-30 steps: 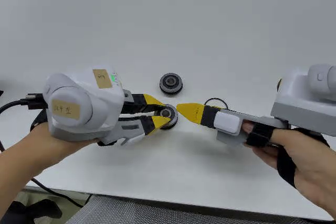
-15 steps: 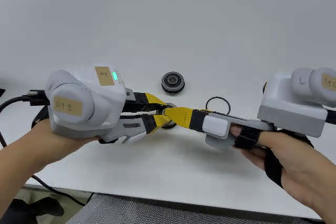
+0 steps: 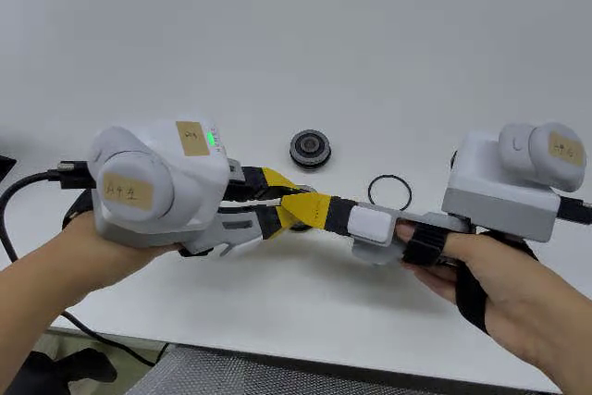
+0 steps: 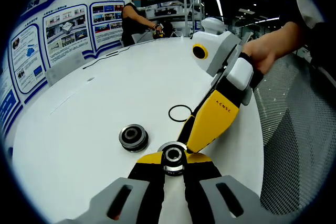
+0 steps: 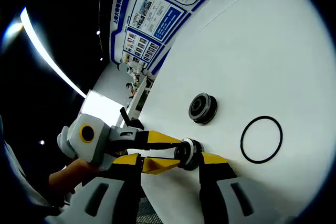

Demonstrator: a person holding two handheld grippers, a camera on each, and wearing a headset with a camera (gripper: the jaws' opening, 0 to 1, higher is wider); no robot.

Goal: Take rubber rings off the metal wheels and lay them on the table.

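Left gripper (image 4: 173,162) pinches the small round metal wheel (image 4: 174,156). Right gripper (image 5: 188,160) hugs it — gripping or not, I cannot tell — and a hard tug could pop it free.

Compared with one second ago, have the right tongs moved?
Yes. Against the loose ring, the right tongs went leftward in the head view, reaching the wheel held by the left tongs.

Near wheel (image 4: 174,157) front-centre; far wheel (image 3: 311,148) behind it on table (image 3: 277,302); ring (image 3: 389,192) right of both.
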